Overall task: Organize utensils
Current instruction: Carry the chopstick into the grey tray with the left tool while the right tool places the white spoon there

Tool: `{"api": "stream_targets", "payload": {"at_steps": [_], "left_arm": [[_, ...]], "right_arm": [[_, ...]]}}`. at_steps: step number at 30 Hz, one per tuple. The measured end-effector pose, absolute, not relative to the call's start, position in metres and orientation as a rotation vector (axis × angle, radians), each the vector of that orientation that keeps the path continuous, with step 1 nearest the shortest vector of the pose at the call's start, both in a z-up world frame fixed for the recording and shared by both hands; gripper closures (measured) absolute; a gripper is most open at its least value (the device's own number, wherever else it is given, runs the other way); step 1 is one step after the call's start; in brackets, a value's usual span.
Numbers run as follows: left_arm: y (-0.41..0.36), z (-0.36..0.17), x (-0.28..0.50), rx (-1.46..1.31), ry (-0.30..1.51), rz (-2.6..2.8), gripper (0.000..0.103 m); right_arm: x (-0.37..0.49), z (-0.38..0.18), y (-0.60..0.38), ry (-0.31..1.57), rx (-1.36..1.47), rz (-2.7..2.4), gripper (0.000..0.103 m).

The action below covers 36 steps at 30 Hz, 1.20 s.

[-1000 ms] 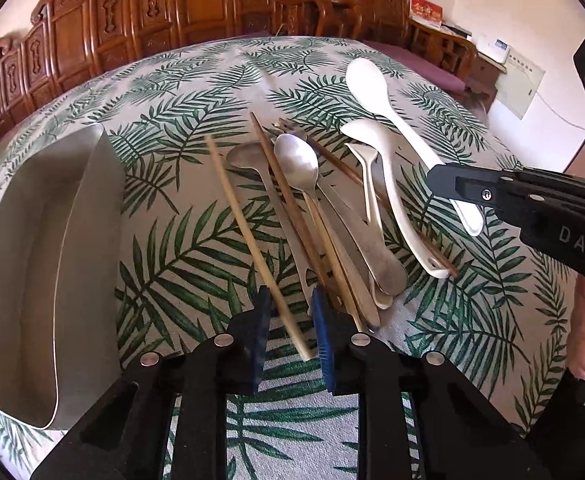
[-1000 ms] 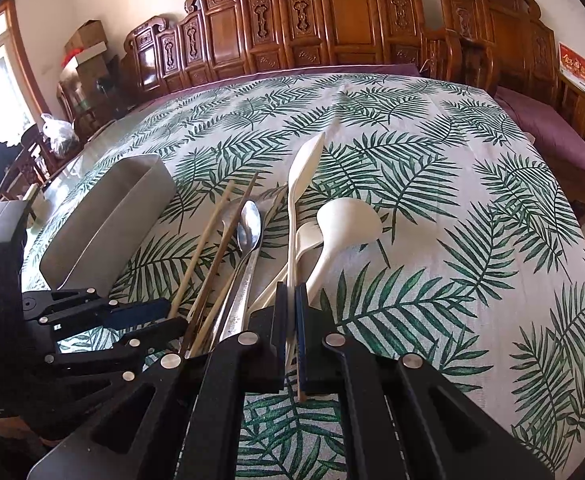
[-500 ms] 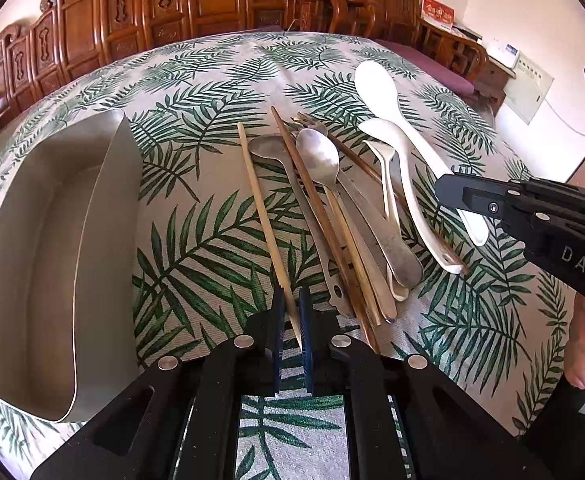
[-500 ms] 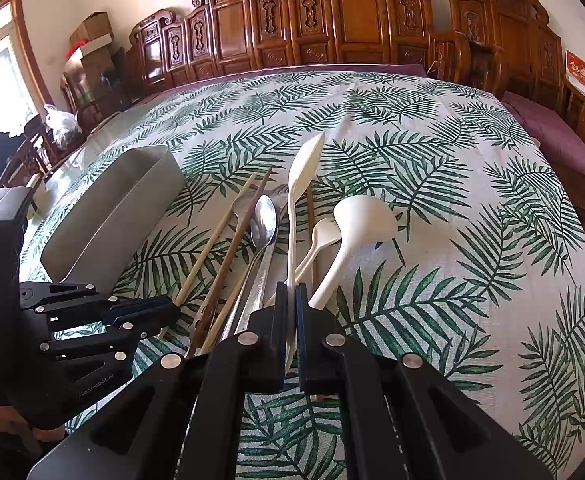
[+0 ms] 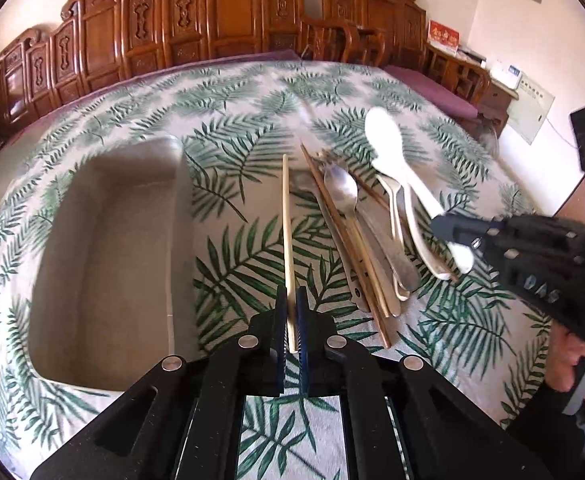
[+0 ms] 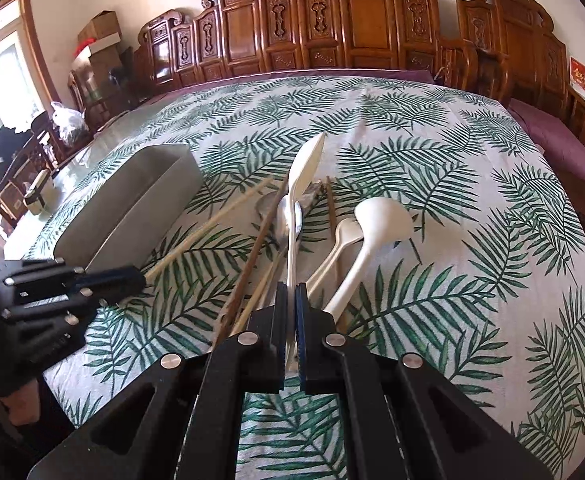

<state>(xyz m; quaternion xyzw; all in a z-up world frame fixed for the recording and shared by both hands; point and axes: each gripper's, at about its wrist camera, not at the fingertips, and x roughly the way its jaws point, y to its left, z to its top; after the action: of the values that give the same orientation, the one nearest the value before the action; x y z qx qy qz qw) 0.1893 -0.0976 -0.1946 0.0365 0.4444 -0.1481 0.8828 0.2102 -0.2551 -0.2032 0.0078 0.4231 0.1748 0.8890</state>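
My left gripper (image 5: 291,300) is shut on a pale bamboo chopstick (image 5: 287,216), lifted off the cloth; it shows in the right wrist view (image 6: 208,222) too. My right gripper (image 6: 291,296) is shut on the handle of a long white spoon (image 6: 300,184), raised above the pile; the spoon also shows in the left wrist view (image 5: 396,168). A pile of utensils lies on the table: a metal spoon (image 5: 342,190), dark brown chopsticks (image 5: 344,236), a white ladle (image 6: 376,224) and a small white spoon (image 6: 342,240). A grey rectangular tray (image 5: 108,248) sits to the left.
The round table has a palm-leaf cloth (image 6: 472,208). Carved wooden chairs (image 6: 352,20) ring its far side. The right gripper's body (image 5: 532,252) shows at the right of the left wrist view. The left gripper's body (image 6: 64,284) shows at the left of the right wrist view.
My left gripper closed on the pale chopstick and lifted it toward the tray side. My right gripper stayed shut on the long white spoon and raised it slightly.
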Motion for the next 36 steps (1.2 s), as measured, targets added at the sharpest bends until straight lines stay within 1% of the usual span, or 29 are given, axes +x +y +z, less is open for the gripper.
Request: {"api": "stream_targets", "payload": {"at_steps": [10, 18, 26, 36], "left_arm": [[-0.074, -0.155, 0.175, 0.066, 0.861, -0.301, 0.100], [-0.030, -0.138, 0.184, 0.055, 0.838, -0.245, 0.100], [0.008, -0.152, 0.195, 0.005, 0.895, -0.224, 0.100], [0.030, -0.178, 0.207, -0.057, 0.965, -0.217, 0.099]], "right_arm": [[0.195, -0.187, -0.236, 0.846, 0.010, 0.397, 0.098], [0.187, -0.166, -0.211, 0.816, -0.026, 0.421, 0.098], [0.185, -0.154, -0.179, 0.811, -0.045, 0.446, 0.098], [0.190, -0.152, -0.140, 0.832, -0.110, 0.478, 0.098]]}}
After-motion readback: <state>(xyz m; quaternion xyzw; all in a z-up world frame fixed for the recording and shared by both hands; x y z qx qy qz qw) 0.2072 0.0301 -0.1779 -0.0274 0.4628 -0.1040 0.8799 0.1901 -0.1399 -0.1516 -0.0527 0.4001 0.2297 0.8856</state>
